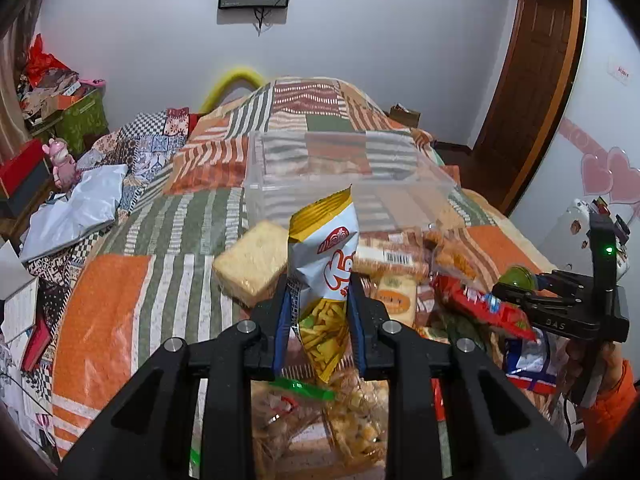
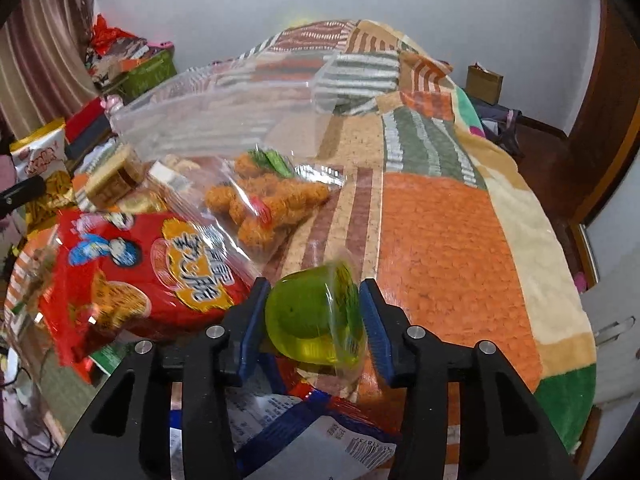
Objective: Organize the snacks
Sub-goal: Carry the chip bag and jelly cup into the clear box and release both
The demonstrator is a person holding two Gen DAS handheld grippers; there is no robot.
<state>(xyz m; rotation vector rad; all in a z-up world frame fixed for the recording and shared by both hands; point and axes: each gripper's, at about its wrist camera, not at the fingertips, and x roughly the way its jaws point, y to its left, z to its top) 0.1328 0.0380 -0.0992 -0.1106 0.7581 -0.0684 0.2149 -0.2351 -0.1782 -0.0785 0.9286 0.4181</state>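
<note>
My left gripper (image 1: 318, 300) is shut on a yellow-and-white chip bag (image 1: 326, 268) and holds it upright above the snack pile. My right gripper (image 2: 314, 312) is shut on a green jelly cup (image 2: 314, 312), lifted over the bed; the cup also shows in the left wrist view (image 1: 519, 278). A clear plastic bin (image 1: 344, 178) stands on the patchwork blanket beyond the pile; it shows in the right wrist view (image 2: 224, 108) too. The pile holds a red snack bag (image 2: 148, 268), a clear bag of orange fried pieces (image 2: 264, 200) and a sliced bread pack (image 1: 252, 262).
The bed's blanket (image 2: 440, 240) stretches to the right and far side. Boxes and clutter (image 1: 60, 108) stand at the left wall. A wooden door (image 1: 532, 80) is at the right. A grey plastic bag (image 1: 80, 208) lies on the bed's left.
</note>
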